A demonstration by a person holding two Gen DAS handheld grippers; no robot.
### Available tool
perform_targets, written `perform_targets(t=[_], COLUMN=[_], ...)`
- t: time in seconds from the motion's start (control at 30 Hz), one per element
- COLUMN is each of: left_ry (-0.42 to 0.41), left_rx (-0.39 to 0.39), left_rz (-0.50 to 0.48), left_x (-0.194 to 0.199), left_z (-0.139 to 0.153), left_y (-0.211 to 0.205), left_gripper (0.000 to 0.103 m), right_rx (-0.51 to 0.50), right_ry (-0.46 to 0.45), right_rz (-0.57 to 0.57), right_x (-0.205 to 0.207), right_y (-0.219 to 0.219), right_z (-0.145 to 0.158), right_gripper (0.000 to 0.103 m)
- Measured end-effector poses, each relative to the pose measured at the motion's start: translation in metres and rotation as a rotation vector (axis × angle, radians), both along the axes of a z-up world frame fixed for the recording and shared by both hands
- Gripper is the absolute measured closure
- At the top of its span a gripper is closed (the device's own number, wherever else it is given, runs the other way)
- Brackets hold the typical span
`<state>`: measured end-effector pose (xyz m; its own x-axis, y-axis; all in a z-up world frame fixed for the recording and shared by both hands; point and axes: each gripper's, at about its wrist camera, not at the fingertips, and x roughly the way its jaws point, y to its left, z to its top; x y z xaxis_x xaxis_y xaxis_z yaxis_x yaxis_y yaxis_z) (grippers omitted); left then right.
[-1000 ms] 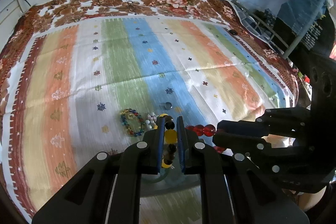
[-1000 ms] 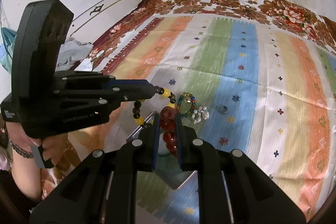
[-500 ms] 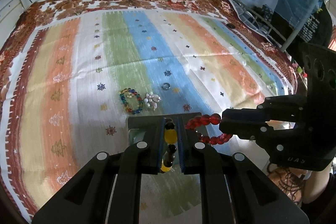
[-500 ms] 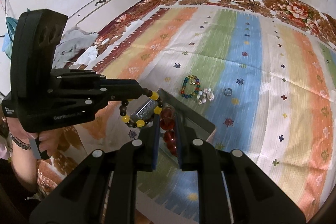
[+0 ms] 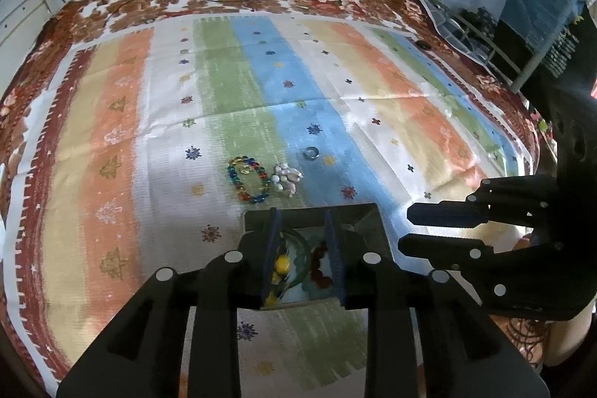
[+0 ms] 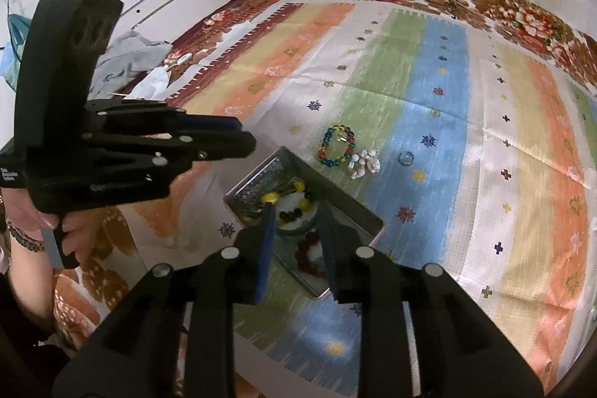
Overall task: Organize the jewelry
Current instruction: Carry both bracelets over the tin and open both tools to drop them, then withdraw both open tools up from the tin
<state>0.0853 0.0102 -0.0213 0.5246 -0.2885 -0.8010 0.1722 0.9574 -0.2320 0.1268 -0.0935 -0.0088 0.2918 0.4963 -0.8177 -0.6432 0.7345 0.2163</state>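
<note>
Jewelry being sorted into a shallow metal tin [image 6: 257, 179] on a striped bedspread [image 5: 238, 88]. Two bracelets already down inside it: yellow-and-dark bead bracelet [image 6: 289, 198] toward the tin's far-left part, red bead bracelet [image 6: 308, 252] nearer the camera in the right wrist view, both lying over a pale green glass bangle [image 5: 302, 258].

Left gripper [image 5: 301, 250] poised directly over the tin, jaws opening, nothing pinched between them; yellow beads seen just below its left finger. Right gripper [image 6: 295, 241] likewise above the tin, jaws opening, red beads lying loose beneath the gap, not clasped. Both released, then.

Still out on the cloth, beyond the tin's far edge: multicoloured glass-bead bracelet [image 5: 249, 182], just beside it a small heap of white shell beads [image 5: 287, 177], and slightly farther off a silver ring [image 5: 310, 152].

To finish this release well, judged from the layout: let jaws widen fully before lifting, rise straight up so no strand snags on a fingertip and gets dragged over the tin's rim, keep the two grippers from knocking together. Next reach probably forward to the multicoloured bracelet, nearest the tin; approach from above, pinch across one side of the loop. Ring likely hardest to pinch, being small and flat on soft cloth.
</note>
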Motion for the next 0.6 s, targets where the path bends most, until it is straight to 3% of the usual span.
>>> perform_targets(t=[0.33, 0.43, 0.6], left_ry=[0.024, 0.037, 0.059], left_rx=[0.012, 0.023, 0.056], left_rz=[0.011, 0.022, 0.027], left_x=[0.009, 0.017, 0.031], left_z=[-0.006, -0.009, -0.015], left_y=[0.004, 0.007, 0.007], left_gripper=[0.071, 0.068, 0.067], right_rx=[-0.006, -0.005, -0.02], right_ry=[0.017, 0.028, 0.034], right_rz=[-0.028, -0.056, -0.06], right_x=[0.012, 0.02, 0.028], right_y=[-0.002, -0.005, -0.003], right_z=[-0.005, -0.007, -0.011], right_gripper=[0.068, 0.058, 0.058])
